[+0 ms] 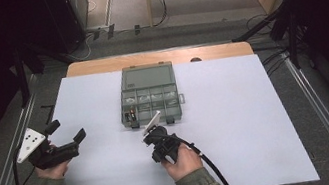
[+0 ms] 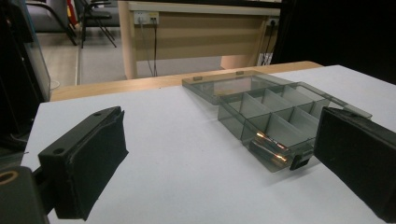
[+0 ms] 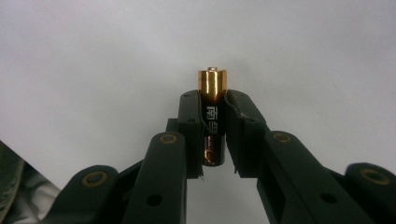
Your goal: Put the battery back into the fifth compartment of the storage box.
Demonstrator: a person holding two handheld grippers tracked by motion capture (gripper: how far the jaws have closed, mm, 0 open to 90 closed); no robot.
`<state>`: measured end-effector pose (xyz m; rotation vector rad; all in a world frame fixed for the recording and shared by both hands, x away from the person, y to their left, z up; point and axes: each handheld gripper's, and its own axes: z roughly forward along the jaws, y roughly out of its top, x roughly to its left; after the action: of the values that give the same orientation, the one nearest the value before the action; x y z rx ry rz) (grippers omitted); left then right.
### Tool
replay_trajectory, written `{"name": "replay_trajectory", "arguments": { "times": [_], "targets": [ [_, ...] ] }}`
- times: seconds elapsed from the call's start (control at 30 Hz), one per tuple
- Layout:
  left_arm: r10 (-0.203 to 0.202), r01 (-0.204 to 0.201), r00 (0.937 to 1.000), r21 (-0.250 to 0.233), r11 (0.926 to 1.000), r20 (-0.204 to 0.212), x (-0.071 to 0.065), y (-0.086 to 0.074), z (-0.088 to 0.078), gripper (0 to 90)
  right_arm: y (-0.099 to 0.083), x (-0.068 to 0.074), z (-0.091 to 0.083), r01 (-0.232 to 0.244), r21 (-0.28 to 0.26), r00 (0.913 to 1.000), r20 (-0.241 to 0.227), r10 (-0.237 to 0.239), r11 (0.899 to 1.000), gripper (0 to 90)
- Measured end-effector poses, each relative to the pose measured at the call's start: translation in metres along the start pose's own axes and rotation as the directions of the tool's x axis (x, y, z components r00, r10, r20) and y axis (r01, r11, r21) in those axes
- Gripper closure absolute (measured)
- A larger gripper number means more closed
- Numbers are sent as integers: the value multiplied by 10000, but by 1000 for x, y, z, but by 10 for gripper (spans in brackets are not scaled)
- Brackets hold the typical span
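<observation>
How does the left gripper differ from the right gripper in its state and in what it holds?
The left gripper has its fingers spread wide with nothing between them; the right gripper has its fingers shut on a battery. The left gripper rests at the left edge of the white table, apart from the grey compartment box; the right gripper is just in front of that box. Both are black and hand-held.

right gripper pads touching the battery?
Touching. The right gripper view shows both pads of the right gripper pressed flat against the sides of the battery, with no gap on either side.
</observation>
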<state>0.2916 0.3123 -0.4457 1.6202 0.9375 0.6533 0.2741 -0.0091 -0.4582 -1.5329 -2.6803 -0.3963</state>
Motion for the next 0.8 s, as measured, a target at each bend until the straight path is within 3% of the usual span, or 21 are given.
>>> {"name": "replay_trajectory", "arguments": {
  "times": [0.37,0.57,0.8],
  "targets": [
    [-53,53,10000,-46,10000,-56,1,0,0,26,14,-3,-18,-215,-486,9994,-271,202,9986,773],
    [-60,60,9999,-41,10000,-83,2,0,-1,26,29,-1,-21,118,-662,9983,-561,-156,9977,773],
    [-71,71,9999,-34,10000,-76,2,0,-1,26,46,-5,-23,11,-762,9973,-738,-67,9971,773]
  ]
}}
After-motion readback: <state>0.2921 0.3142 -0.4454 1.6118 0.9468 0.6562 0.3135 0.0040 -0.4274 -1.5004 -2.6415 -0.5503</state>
